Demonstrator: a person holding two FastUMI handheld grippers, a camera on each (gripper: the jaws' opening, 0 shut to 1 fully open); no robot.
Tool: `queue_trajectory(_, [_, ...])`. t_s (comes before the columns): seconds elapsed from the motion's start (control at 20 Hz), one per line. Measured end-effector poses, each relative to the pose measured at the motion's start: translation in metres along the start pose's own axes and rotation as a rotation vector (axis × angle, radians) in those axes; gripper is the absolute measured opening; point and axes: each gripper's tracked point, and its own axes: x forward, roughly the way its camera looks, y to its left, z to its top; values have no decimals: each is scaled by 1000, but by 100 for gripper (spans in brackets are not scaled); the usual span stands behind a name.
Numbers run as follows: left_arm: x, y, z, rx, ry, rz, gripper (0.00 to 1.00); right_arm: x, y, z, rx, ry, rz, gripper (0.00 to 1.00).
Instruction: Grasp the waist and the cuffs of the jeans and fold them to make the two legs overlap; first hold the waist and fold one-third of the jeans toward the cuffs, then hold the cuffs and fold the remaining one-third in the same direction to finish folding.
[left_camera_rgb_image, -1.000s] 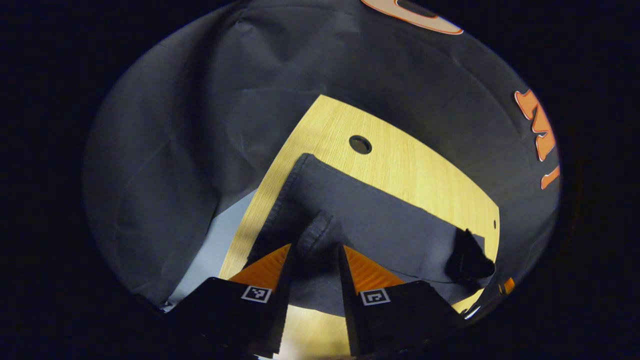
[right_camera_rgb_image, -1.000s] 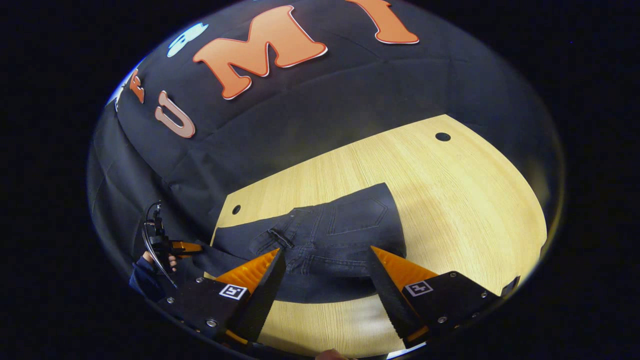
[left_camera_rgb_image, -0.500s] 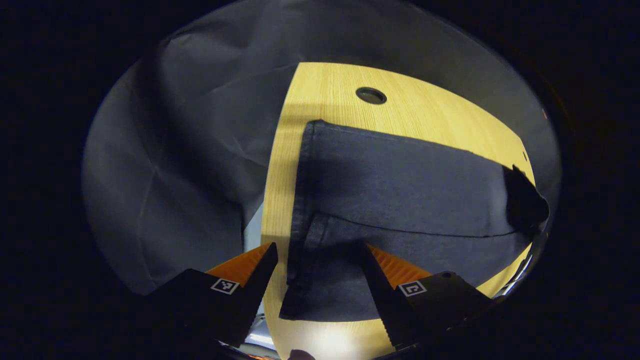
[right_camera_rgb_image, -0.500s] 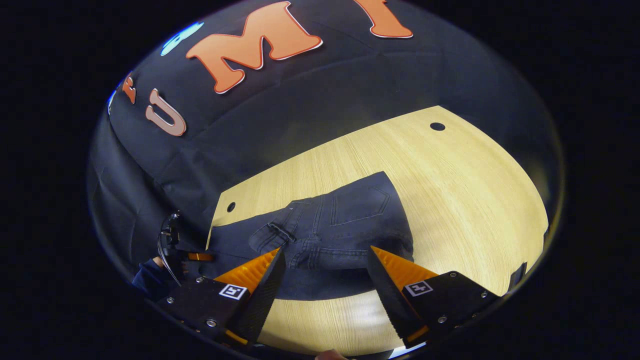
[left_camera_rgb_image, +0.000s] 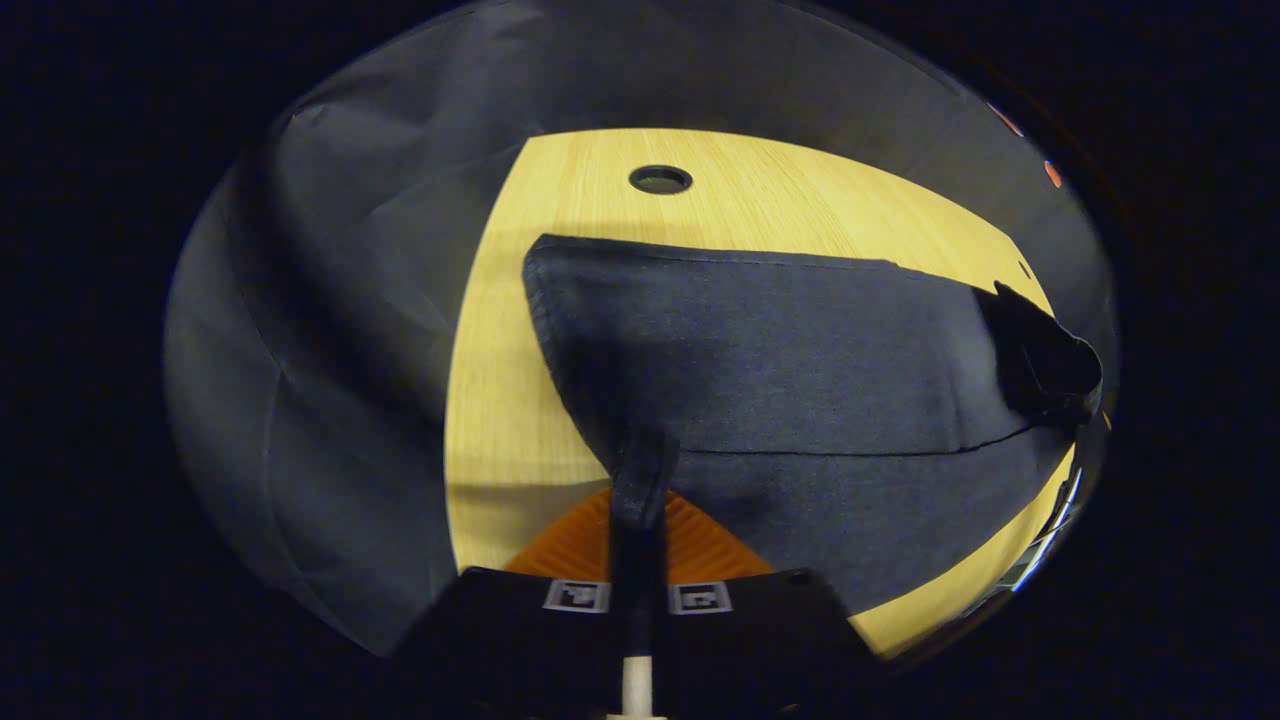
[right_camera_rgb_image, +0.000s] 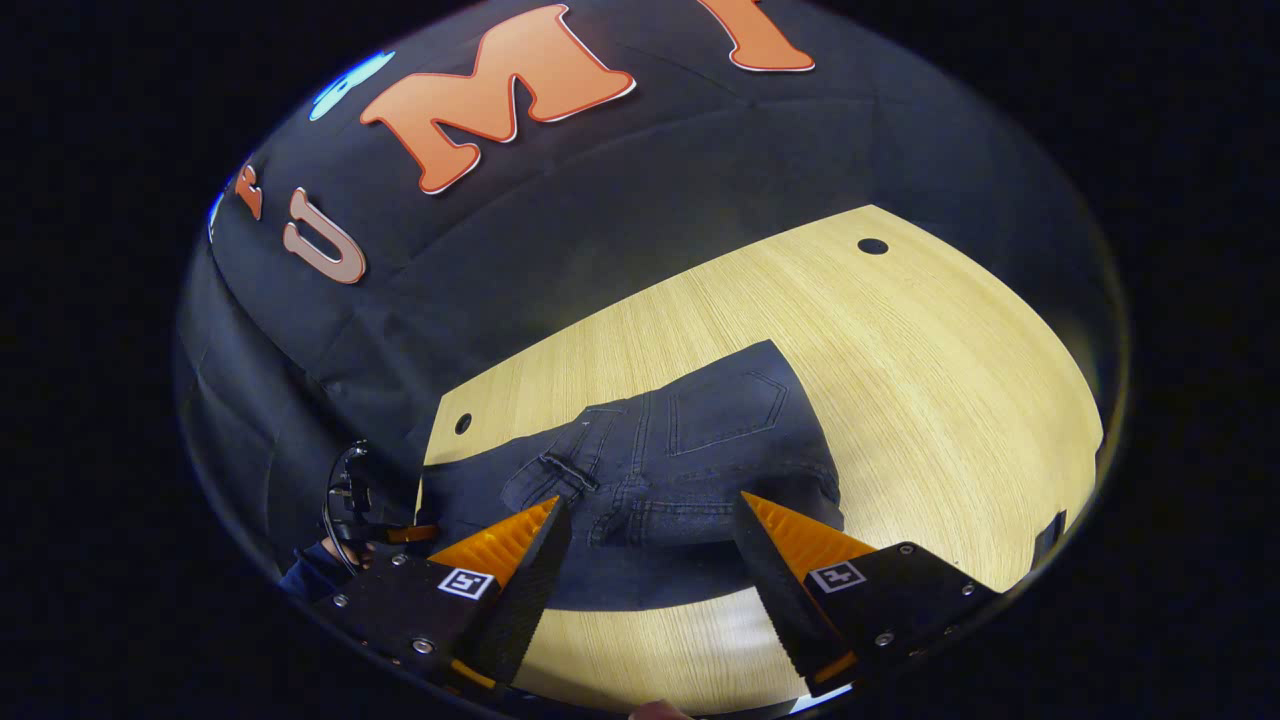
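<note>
Dark jeans (left_camera_rgb_image: 780, 350) lie flat along the wooden table (left_camera_rgb_image: 500, 350), legs overlapped. My left gripper (left_camera_rgb_image: 640, 490) is shut on a pinched-up fold of the cuff end (left_camera_rgb_image: 642, 455), which stands up between its fingers. In the right gripper view the waist end of the jeans (right_camera_rgb_image: 690, 440), with a back pocket and belt loops, lies crumpled on the table (right_camera_rgb_image: 950, 350). My right gripper (right_camera_rgb_image: 650, 503) hangs open just above the waist's near edge, nothing between its fingers. The left gripper (right_camera_rgb_image: 375, 520) and the hand holding it show far off at the left.
The table has a round cable hole (left_camera_rgb_image: 660, 180) beyond the cuffs and two more holes (right_camera_rgb_image: 873, 246) (right_camera_rgb_image: 462, 423) near its back edge. Black cloth walls close in behind and beside the table. Bare wood stretches right of the waist.
The left gripper let go of the cuff, stood open half a second ago, and has now shut on the cuff fold again. The right gripper stayed open, barely shifting over the waist.
</note>
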Motion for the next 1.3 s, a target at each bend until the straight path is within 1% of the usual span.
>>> queue_trajectory(0.05, [-5,-12,-4,-55,-1,-58,5,0,1,0,0,2,3,98])
queue_trajectory(0.1, [-13,-30,-1,-125,-36,-115,2,0,2,1,-2,4,11,99])
queue_trajectory(0.2, [-39,-37,8,-159,-101,-162,2,2,0,3,-4,9,19,98])
queue_trajectory(0.25, [-55,-45,16,-199,-140,-210,1,1,0,5,-3,8,26,99])
queue_trajectory(0.35, [-67,-43,31,-252,-194,-229,2,1,0,9,4,4,42,99])
queue_trajectory(0.45, [-88,-27,43,-282,-250,-227,2,0,0,12,13,4,56,98])
queue_trajectory(0.6, [-113,-23,71,-341,-356,-239,2,-2,-2,18,14,-4,78,98])
queue_trajectory(0.65, [-121,-31,74,-340,-357,-258,1,-3,-4,20,16,-6,83,98])
queue_trajectory(0.7, [-132,-41,79,-350,-383,-262,1,-4,-4,21,14,-8,89,98])
queue_trajectory(0.8, [-150,-64,88,-327,-409,-288,1,-6,-7,28,-8,-30,91,98])
queue_trajectory(0.85, [-160,-75,92,-311,-428,-289,1,-7,-8,30,-21,-34,91,98])
queue_trajectory(0.95, [-192,-114,108,-283,-462,-341,1,-9,-12,34,-56,-44,97,98])
queue_trajectory(1.0, [-203,-127,113,-278,-483,-340,1,-10,-13,35,-67,-47,97,98])
queue_trajectory(1.05, [-208,-146,118,-242,-485,-348,2,-12,-15,37,-78,-52,99,98])
queue_trajectory(1.1, [-214,-159,123,-224,-500,-340,1,-14,-18,41,-92,-68,98,98])
queue_trajectory(1.2, [-229,-218,132,-153,-508,-363,1,-21,-28,55,-138,-122,77,99])
queue_trajectory(1.3, [-237,-248,136,-120,-516,-371,2,-28,-38,63,-177,-155,59,98])
